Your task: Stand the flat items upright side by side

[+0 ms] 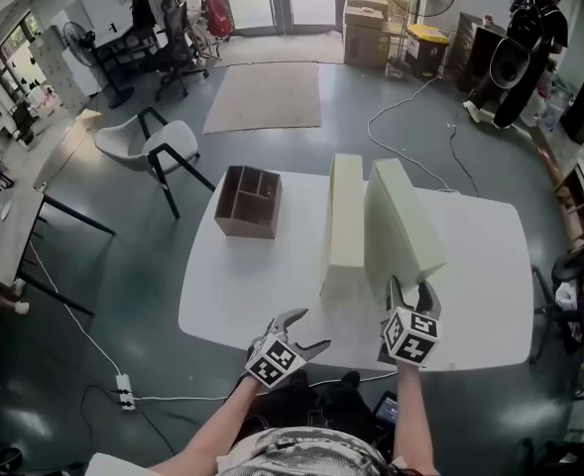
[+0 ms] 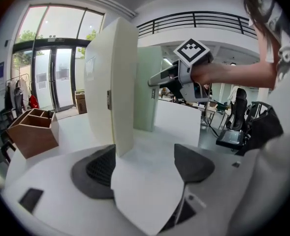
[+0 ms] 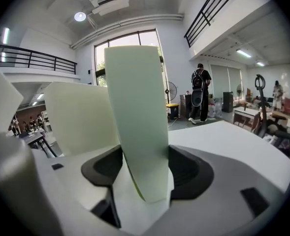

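Observation:
Two flat slabs stand on edge side by side on the white table (image 1: 237, 296). The cream slab (image 1: 346, 216) is upright on the left. To its right the pale green slab (image 1: 403, 224) leans a little rightwards. My right gripper (image 1: 411, 291) is shut on the green slab's near end; in the right gripper view the green slab (image 3: 137, 122) fills the gap between both pads (image 3: 186, 171). My left gripper (image 1: 311, 327) hangs open and empty over the table's front edge. In the left gripper view the cream slab (image 2: 110, 82) rises just beyond the left gripper (image 2: 145, 163).
A brown wooden organiser box (image 1: 249, 201) sits at the table's far left corner. A white chair (image 1: 148, 147) stands on the floor beyond it. A person (image 1: 529, 38) is at the far right. Cables and a power strip (image 1: 124, 392) lie on the floor.

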The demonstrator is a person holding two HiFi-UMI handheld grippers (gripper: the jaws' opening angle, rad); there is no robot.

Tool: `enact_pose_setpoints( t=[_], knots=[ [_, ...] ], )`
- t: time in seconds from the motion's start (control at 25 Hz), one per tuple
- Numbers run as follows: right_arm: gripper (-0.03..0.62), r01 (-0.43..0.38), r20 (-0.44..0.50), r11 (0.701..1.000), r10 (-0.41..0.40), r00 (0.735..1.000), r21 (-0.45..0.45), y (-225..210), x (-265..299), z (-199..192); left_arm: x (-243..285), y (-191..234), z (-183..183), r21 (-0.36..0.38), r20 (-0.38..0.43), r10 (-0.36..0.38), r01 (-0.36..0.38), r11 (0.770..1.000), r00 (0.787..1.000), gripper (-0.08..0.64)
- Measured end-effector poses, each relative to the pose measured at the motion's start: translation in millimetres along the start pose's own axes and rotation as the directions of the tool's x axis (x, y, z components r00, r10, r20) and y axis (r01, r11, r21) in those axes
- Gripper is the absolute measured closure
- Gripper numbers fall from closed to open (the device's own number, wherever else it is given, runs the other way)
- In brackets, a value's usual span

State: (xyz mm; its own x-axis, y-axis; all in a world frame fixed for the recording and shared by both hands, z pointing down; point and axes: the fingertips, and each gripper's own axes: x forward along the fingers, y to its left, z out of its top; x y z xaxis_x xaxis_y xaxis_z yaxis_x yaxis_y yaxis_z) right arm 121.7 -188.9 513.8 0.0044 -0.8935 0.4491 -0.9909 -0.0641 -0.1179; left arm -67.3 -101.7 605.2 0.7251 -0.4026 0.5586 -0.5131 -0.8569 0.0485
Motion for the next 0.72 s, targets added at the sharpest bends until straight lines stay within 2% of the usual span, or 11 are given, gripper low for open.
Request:
enact_pose_setpoints(
  t=[0.12,0.24,0.52,0.72],
  knots=[
    [0.306,-0.042,-0.006,0.999,0.043,0.999,0.011,13,-2,-3,-11,11,2,0.022,0.022,0.009,-0.010,1.000,1.000,0.179],
    [0.307,-0.120,-0.017,0.993,0.120,0.993,0.009,27,-6,-7,-18,20,0,0.022,0.030,0.021,-0.021,1.000,0.999,0.179],
    [0.310,-0.283,-0.041,0.958,0.281,0.959,-0.053,60,-13,-15,-24,34,2,-0.003,0.044,0.020,-0.020,1.000,0.999,0.179],
    [0.325,-0.333,-0.053,0.940,0.330,0.943,-0.068,71,-15,-18,-22,32,5,0.002,0.051,0.004,-0.004,1.000,0.999,0.179]
  ],
)
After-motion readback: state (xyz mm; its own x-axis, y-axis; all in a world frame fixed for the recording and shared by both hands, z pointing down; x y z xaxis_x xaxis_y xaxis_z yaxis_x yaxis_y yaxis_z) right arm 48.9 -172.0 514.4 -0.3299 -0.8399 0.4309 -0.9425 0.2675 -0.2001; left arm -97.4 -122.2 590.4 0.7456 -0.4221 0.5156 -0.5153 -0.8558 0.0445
